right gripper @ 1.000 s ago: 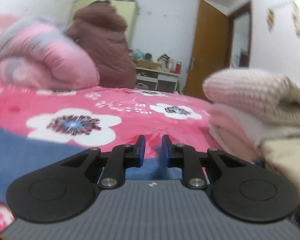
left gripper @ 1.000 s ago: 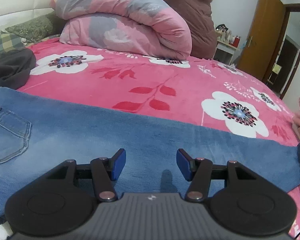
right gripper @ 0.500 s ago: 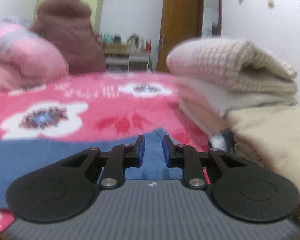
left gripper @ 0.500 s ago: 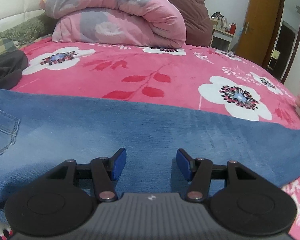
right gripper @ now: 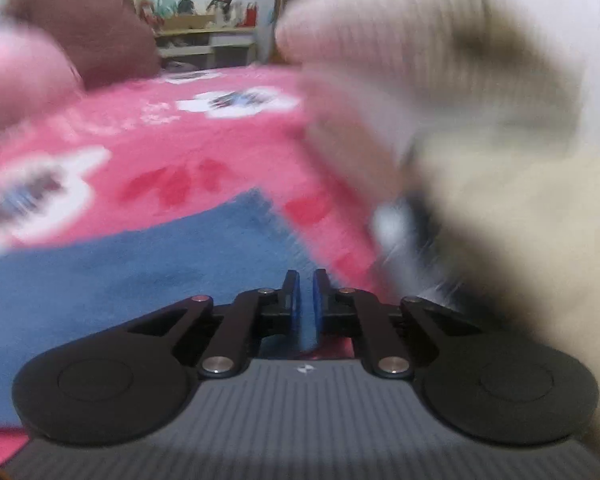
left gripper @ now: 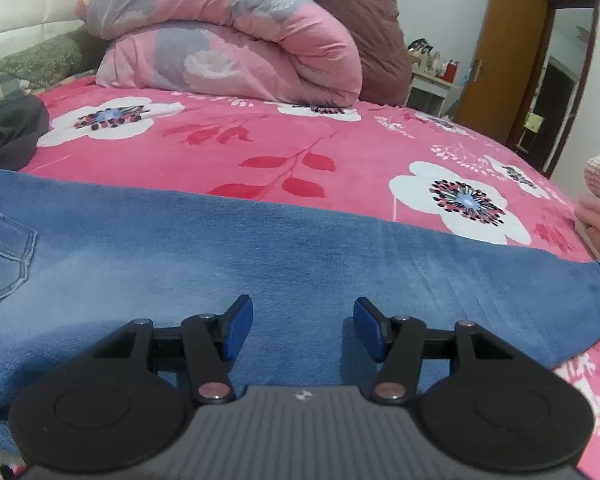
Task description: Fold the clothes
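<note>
1. Left wrist view: my left gripper (left gripper: 303, 326) hovers low over the flat-spread, faded blue denim jeans (left gripper: 228, 256) on the pink flower-print bed (left gripper: 284, 140), its fingers (left gripper: 236, 330) spread wide and holding nothing. The denim runs under and ahead of both fingers, back pocket far to the left, leg end far to the right. Risk as I judge it: closing here on the flat middle would pinch a shallow ridge and wrinkle the leg, not catch an edge.

2. Right wrist view, heavily blurred: my right gripper (right gripper: 305, 300) has its fingers nearly together, a sliver of blue showing in the gap; I cannot tell whether they grip the jeans (right gripper: 140, 264). The leg end lies just ahead and to the left. The stack of folded pale knit clothes (right gripper: 440, 92) is very near on the right; a fast swing could topple it.
</note>
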Tool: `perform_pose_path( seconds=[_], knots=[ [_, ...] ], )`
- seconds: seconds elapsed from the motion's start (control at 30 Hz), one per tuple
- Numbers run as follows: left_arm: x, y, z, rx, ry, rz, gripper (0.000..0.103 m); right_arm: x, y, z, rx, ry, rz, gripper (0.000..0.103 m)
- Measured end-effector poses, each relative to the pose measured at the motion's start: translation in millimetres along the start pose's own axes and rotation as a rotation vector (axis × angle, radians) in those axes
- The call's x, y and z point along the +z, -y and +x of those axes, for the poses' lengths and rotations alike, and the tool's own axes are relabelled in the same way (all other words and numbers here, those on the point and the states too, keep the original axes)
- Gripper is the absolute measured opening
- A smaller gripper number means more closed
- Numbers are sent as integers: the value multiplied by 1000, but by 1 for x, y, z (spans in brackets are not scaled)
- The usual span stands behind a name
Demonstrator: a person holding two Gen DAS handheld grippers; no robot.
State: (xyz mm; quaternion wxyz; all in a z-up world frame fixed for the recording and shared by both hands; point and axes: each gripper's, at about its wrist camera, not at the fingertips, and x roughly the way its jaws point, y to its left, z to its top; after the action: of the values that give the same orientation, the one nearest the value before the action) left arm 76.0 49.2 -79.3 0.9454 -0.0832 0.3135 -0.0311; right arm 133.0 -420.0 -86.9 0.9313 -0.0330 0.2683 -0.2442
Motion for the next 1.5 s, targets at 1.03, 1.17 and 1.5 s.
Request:
perform_pose_path(
  seconds=[1.03, 1.17, 1.5],
  knots=[
    [-15, -18, -1, -109, 81, -79, 66, 23, 8, 17, 186, -74, 45, 27],
    [-15, -19, -1, -111, 81, -81, 66, 9, -8, -10, 468, -26, -68, 34],
    [-16, -19, 0, -112, 83, -77, 67, 8, -6, -52, 392, 45, -4, 32]
  ],
)
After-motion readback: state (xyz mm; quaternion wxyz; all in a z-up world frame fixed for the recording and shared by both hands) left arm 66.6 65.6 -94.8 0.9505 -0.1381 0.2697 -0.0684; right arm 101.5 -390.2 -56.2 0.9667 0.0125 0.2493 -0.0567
